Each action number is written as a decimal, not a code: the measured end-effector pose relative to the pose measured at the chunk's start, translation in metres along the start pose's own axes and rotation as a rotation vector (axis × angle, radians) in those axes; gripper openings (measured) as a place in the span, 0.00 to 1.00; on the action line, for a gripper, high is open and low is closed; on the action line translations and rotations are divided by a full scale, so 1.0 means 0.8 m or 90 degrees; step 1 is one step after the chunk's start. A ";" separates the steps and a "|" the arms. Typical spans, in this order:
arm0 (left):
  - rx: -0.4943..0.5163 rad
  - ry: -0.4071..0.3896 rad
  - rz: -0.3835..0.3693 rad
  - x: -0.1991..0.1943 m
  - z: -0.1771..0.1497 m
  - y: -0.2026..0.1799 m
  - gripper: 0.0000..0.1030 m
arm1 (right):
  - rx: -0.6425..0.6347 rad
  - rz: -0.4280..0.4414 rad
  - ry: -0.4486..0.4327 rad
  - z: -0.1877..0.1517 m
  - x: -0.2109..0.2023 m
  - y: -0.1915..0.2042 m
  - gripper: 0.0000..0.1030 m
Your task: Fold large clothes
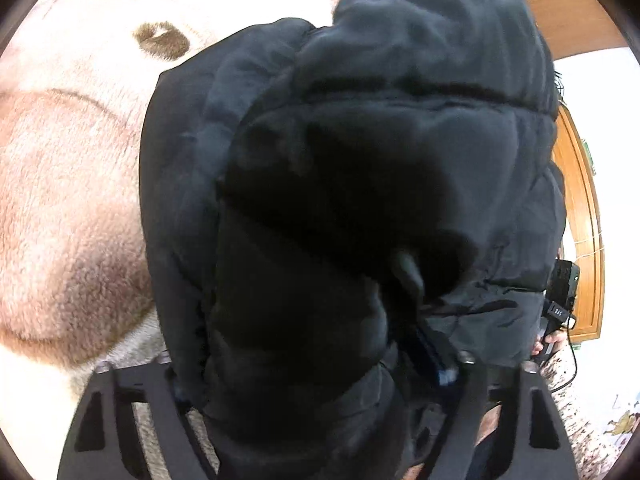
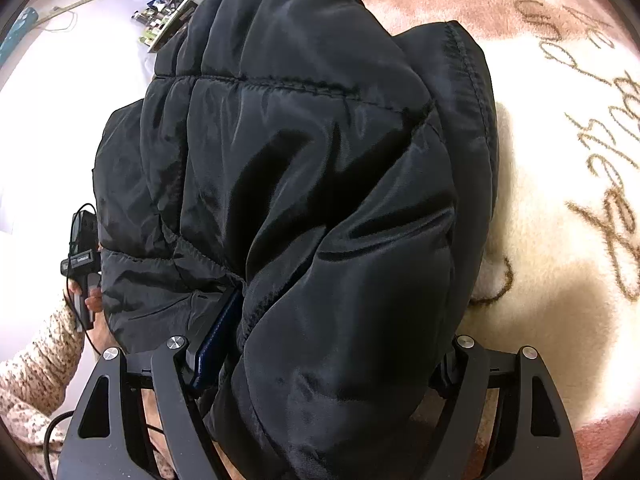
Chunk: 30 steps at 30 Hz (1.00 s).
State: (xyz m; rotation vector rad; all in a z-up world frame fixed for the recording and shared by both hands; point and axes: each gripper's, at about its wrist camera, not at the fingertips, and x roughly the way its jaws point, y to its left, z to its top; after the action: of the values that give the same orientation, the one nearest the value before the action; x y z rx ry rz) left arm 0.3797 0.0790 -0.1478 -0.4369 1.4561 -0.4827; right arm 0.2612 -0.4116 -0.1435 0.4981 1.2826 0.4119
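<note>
Two wrist views, close above the shared black jacket [image 1: 360, 184], facing downward.

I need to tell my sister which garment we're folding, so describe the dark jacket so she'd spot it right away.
Start from the fluffy cream and pink blanket with brown script lettering that covers the surface. Bunched up over it, filling both wrist views, is the black quilted puffer jacket, shiny, with stitched horizontal seams. It is the only dark, glossy thing against the pale fuzzy blanket.

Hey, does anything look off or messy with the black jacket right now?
Nothing damaged. The black jacket hangs bunched and puffy between both tongs, left and right, above the fleece blanket, not yet folded flat.
</note>
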 end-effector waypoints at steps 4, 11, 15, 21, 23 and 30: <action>-0.007 -0.014 0.001 -0.009 -0.001 -0.008 0.57 | 0.002 0.000 -0.011 -0.003 0.000 0.002 0.74; -0.007 -0.025 0.024 -0.002 -0.006 -0.032 0.47 | -0.017 -0.018 -0.031 -0.010 -0.007 0.015 0.63; -0.013 -0.033 0.022 0.000 -0.012 -0.043 0.47 | -0.021 -0.029 -0.042 -0.013 -0.008 0.021 0.59; 0.002 -0.054 0.031 -0.024 -0.027 -0.026 0.39 | -0.045 -0.060 -0.063 -0.021 -0.020 0.051 0.47; 0.008 -0.063 0.032 -0.032 -0.033 -0.030 0.37 | -0.050 -0.071 -0.071 -0.024 -0.024 0.060 0.44; 0.041 -0.120 0.025 -0.071 -0.049 -0.048 0.32 | -0.059 -0.072 -0.120 -0.037 -0.050 0.093 0.37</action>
State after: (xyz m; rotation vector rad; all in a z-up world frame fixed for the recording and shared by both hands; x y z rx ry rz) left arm 0.3355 0.0794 -0.0820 -0.3905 1.2613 -0.4434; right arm 0.2217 -0.3685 -0.0754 0.3751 1.0979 0.3202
